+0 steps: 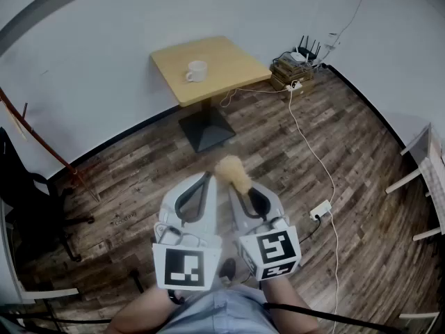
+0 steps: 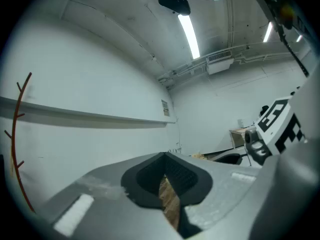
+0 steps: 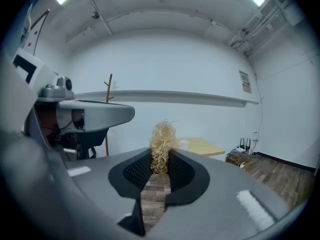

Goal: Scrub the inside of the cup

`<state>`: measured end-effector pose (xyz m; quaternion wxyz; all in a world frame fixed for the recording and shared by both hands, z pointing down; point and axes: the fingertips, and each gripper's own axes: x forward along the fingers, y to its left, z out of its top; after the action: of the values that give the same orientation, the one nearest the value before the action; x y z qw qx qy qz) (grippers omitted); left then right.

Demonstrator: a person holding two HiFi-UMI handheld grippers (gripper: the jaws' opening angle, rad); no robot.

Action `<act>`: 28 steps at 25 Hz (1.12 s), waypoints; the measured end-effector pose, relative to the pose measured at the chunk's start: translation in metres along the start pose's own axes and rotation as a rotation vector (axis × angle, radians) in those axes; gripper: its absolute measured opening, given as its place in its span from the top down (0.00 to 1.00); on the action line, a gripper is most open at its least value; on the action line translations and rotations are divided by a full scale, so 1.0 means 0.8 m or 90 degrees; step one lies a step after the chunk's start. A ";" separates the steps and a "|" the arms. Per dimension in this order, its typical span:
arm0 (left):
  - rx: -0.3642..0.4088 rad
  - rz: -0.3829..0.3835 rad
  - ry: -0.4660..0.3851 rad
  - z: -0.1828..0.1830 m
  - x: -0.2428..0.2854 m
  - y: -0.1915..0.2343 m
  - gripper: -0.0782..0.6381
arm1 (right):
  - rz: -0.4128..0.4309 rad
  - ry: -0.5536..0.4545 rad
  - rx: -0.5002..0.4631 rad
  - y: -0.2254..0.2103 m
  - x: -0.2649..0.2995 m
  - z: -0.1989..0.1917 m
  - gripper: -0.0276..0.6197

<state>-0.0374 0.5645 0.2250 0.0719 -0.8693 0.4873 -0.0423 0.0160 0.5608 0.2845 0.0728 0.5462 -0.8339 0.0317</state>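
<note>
A white cup (image 1: 197, 70) stands on a small square wooden table (image 1: 229, 61) across the room, far from both grippers. In the right gripper view the cup (image 3: 184, 144) shows small behind the jaws. My right gripper (image 1: 245, 190) is shut on a straw-coloured fibre scrubber (image 1: 233, 172), and the tuft (image 3: 162, 144) sticks up between its pads. My left gripper (image 1: 206, 179) is beside it, shut with nothing between its jaws (image 2: 165, 171). Both are held close to my body and point roughly level toward the table.
The table stands on a black pedestal base (image 1: 206, 129) on wooden flooring. A white cable runs to a power strip (image 1: 320, 209); a router and boxes (image 1: 295, 65) sit by the wall. A dark chair (image 1: 35, 200) is at left and white furniture (image 1: 424, 179) at right.
</note>
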 end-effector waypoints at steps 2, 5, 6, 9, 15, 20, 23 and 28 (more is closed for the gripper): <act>0.006 0.000 -0.006 0.001 0.005 -0.001 0.86 | 0.000 0.000 0.003 -0.004 0.001 -0.002 0.84; 0.011 -0.003 -0.005 -0.001 0.009 -0.010 0.86 | -0.001 0.005 0.010 -0.013 -0.004 -0.009 0.84; 0.012 -0.004 -0.001 -0.003 0.011 -0.014 0.86 | -0.002 0.006 0.013 -0.016 -0.006 -0.011 0.84; 0.013 -0.007 0.009 -0.006 0.017 -0.027 0.86 | -0.002 0.005 0.022 -0.028 -0.011 -0.015 0.84; 0.028 -0.009 0.002 -0.001 0.044 -0.054 0.86 | 0.010 -0.013 0.051 -0.064 -0.018 -0.014 0.84; 0.016 -0.007 0.022 -0.020 0.057 -0.075 0.86 | 0.019 -0.010 0.068 -0.087 -0.016 -0.034 0.84; 0.007 0.002 0.043 -0.034 0.065 -0.072 0.86 | 0.029 0.002 0.084 -0.093 -0.008 -0.047 0.84; -0.004 0.006 0.070 -0.058 0.098 -0.054 0.86 | 0.035 0.023 0.098 -0.108 0.028 -0.063 0.84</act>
<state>0.0327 0.5161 0.2780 0.0424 -0.8636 0.4946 -0.0884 0.0907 0.5127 0.3356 0.0453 0.5262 -0.8423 0.1074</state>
